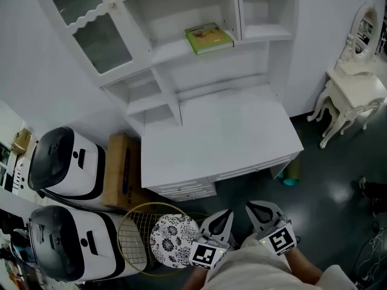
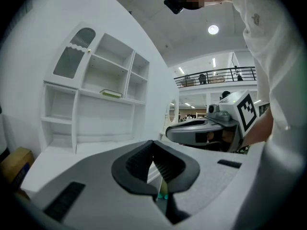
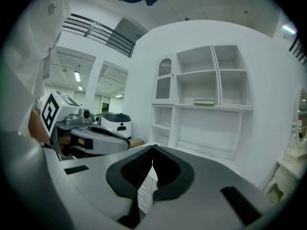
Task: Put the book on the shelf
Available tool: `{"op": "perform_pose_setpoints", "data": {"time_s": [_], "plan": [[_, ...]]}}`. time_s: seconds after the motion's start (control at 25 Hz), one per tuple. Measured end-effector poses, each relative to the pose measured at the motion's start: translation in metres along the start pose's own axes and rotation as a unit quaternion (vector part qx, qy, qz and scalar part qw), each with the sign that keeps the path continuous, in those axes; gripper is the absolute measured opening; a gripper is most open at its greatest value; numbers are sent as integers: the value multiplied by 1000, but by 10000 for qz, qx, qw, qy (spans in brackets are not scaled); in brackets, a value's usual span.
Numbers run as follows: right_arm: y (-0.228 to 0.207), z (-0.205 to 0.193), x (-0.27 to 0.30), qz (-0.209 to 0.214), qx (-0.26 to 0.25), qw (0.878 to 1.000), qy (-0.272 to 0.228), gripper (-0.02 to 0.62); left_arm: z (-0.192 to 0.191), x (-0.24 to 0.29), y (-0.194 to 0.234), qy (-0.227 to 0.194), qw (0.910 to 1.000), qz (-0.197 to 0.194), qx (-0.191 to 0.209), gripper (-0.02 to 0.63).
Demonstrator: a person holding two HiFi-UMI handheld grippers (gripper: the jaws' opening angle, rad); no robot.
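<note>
**Book lies on the shelf; both grippers empty and well back**

Closest to the head camera, at the bottom edge by the person's pale sleeve, sit the left gripper [image 1: 222, 217] and the right gripper [image 1: 260, 211], side by side and pointing towards the white table [image 1: 224, 138]. Each gripper's own view shows its black ribbed fingers [image 2: 136, 164] [image 3: 168, 169] clenched tip to tip with nothing between them.

The thin green-covered book [image 1: 208, 38] lies flat, cover up, on the middle board of the white shelf unit [image 1: 172, 52] that rises from the back of the table. Its long axis runs along the board, slightly askew, with its near edge at the board's front lip. From the fingers the book lies straight ahead and higher, across the whole bare table top and well apart from both. Neither hand is clearly nearer, though the left gripper lines up with it a little more directly. Judged from this, the book is already in place and no grasp is in hand.

The book's cover print is too small to read. The person's arms are cut off by the frame. A small teal object on the floor under the table's right corner cannot be identified.
</note>
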State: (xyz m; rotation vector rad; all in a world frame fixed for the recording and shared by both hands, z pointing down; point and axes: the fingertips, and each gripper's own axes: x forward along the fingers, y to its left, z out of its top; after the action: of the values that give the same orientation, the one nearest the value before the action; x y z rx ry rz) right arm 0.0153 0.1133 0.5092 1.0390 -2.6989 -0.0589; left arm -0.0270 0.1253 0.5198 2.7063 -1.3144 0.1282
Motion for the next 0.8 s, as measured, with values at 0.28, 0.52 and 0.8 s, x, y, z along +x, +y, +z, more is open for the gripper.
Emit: {"op": "perform_pose_setpoints", "data": {"time_s": [0.28, 0.52, 0.8], "plan": [[-11, 1, -16, 100, 50, 9999, -77, 18, 7, 16, -18, 32, 10000, -8, -27, 3], [-24, -10, -29, 12, 219, 9997, -81, 18, 3, 28, -34, 141, 9999, -52, -74, 3], [-28, -20, -37, 36, 291, 9996, -9, 18, -2, 32, -44, 242, 9997, -66, -29, 3]]}}
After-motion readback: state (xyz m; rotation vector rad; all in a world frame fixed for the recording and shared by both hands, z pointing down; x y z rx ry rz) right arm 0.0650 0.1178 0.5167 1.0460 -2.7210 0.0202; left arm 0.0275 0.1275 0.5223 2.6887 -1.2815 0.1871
